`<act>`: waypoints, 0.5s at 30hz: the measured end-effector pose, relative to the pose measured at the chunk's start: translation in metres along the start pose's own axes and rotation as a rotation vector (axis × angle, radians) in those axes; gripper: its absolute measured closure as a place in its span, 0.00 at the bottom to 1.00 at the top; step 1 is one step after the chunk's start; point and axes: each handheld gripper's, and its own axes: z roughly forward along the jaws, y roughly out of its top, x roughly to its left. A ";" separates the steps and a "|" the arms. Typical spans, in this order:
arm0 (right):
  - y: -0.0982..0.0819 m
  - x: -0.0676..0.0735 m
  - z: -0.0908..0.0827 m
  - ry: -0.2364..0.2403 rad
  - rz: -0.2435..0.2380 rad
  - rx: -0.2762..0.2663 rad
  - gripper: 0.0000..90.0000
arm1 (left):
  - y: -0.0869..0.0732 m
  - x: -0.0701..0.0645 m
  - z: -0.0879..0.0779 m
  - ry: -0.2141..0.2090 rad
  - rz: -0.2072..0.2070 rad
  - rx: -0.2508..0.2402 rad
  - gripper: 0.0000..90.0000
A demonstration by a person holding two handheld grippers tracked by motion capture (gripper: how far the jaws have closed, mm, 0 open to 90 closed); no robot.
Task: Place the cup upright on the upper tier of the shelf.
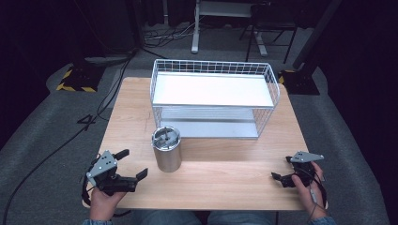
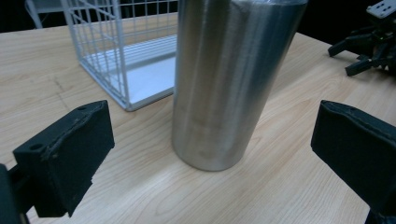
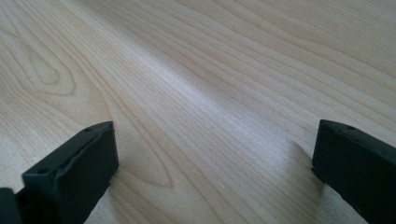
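Note:
A brushed steel tumbler point(image 1: 167, 149) stands upright on the wooden table point(image 1: 220, 178), just in front of the rack's left corner. In the left gripper view the tumbler point(image 2: 226, 79) rises straight ahead between the two black jaws without touching them. My left gripper point(image 1: 133, 164) is open, a short way to the tumbler's left near the front edge. At the front right my right gripper point(image 1: 281, 168) is open too, low over bare wood point(image 3: 210, 107) with nothing between its jaws. The right gripper point(image 2: 369, 46) also appears far off in the left gripper view.
A white wire rack point(image 1: 213, 98) with two shelves takes up the back half of the table; its lower shelf point(image 2: 140, 70) opens toward me. Beyond the table are dark floor, cables and stand legs point(image 1: 195, 28).

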 end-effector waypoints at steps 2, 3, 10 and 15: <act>0.000 0.000 0.000 -0.001 0.001 -0.001 0.01 | 0.002 -0.002 0.003 -0.011 0.001 -0.005 0.00; 0.000 0.000 0.000 -0.001 0.001 -0.001 0.01 | 0.003 -0.003 0.005 -0.017 0.000 -0.008 0.00; 0.000 0.000 0.000 0.001 0.003 0.001 0.01 | 0.010 -0.009 0.019 -0.042 0.009 -0.014 0.00; 0.000 0.000 0.000 0.001 0.002 0.001 0.01 | 0.015 -0.012 0.029 -0.034 0.004 -0.014 0.00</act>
